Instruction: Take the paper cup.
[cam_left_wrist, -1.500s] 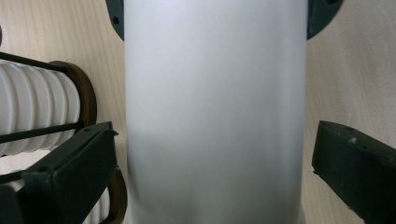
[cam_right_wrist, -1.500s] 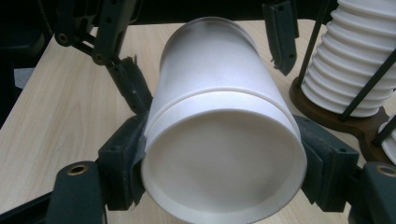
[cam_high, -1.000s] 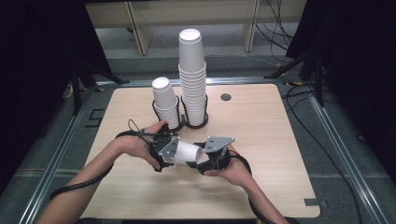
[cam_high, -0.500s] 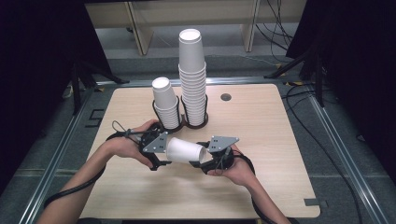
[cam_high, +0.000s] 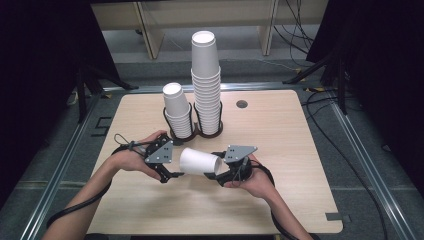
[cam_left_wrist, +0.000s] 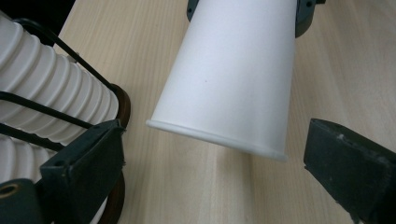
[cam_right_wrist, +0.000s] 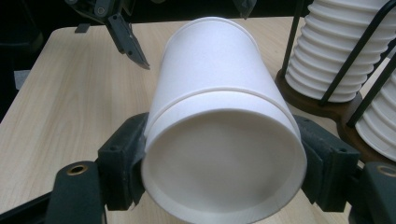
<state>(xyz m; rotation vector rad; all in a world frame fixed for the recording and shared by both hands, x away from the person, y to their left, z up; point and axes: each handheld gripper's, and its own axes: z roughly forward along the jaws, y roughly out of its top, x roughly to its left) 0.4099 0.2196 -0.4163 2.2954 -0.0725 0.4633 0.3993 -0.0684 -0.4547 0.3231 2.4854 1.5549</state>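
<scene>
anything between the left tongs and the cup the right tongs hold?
Nothing: in the left gripper view, bare wooden table lies between the open left tongs and the paper cup, which is held by the right tongs.

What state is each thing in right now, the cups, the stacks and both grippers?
Held cups: two nested, on their side, above the table.
Right gripper: shut on the held cups near the mouth.
Left gripper: open, jaws just been closing, off the held cups' base end.
Short stack: upright in the holder.
Tall stack: upright in the holder.
</scene>
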